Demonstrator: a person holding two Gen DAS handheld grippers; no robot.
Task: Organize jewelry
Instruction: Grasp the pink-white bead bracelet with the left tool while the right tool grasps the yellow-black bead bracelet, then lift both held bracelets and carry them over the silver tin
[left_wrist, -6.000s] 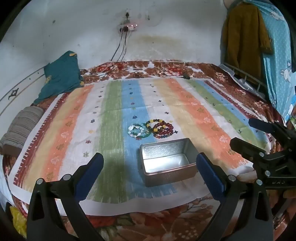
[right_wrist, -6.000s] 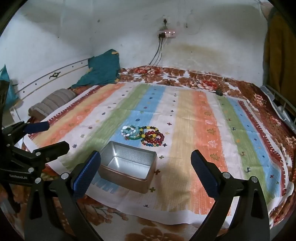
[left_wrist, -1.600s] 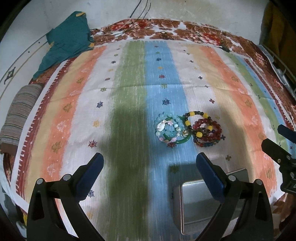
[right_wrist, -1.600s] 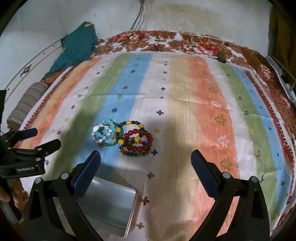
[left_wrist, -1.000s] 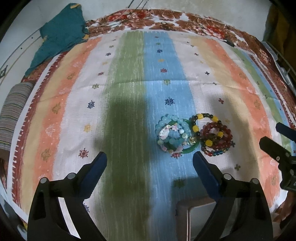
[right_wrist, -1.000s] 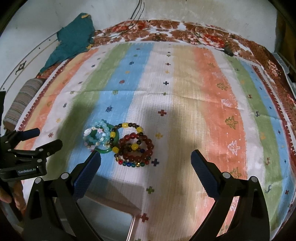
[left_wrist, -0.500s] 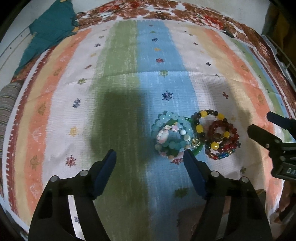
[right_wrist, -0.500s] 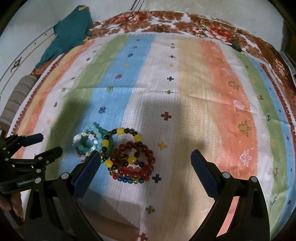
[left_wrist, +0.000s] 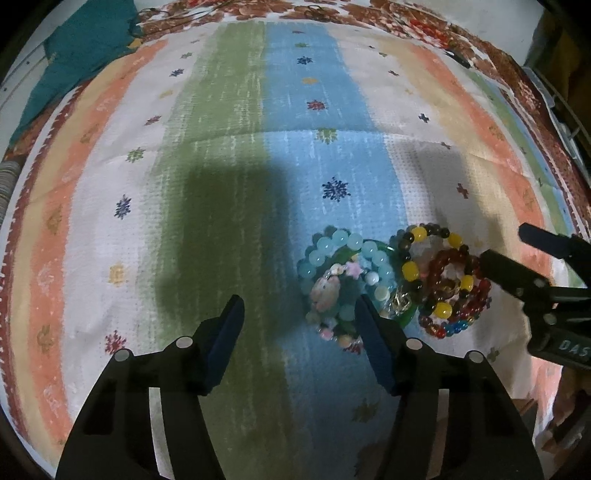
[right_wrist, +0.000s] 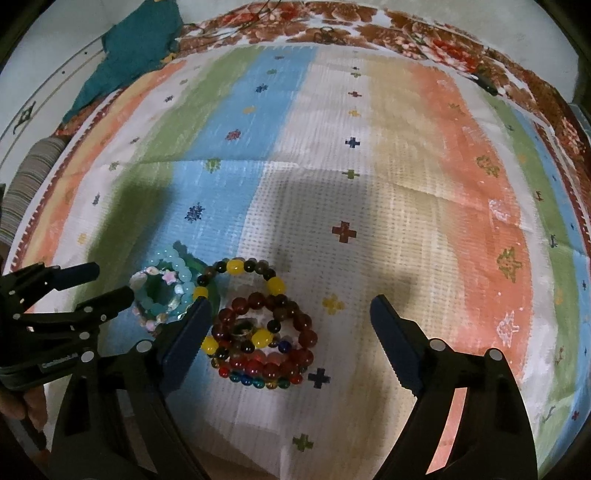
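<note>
The left gripper (left_wrist: 299, 325) reaches in from the bottom of its view, fingers spread apart, its right finger over the near edge of the pale blue bracelets (left_wrist: 341, 273) at centre right. The right gripper (right_wrist: 290, 325) enters from the bottom of its frame, jaws wide, straddling the red and yellow bead bracelets (right_wrist: 258, 332) at lower centre. Both piles lie touching on the striped cloth (right_wrist: 388, 177)
</note>
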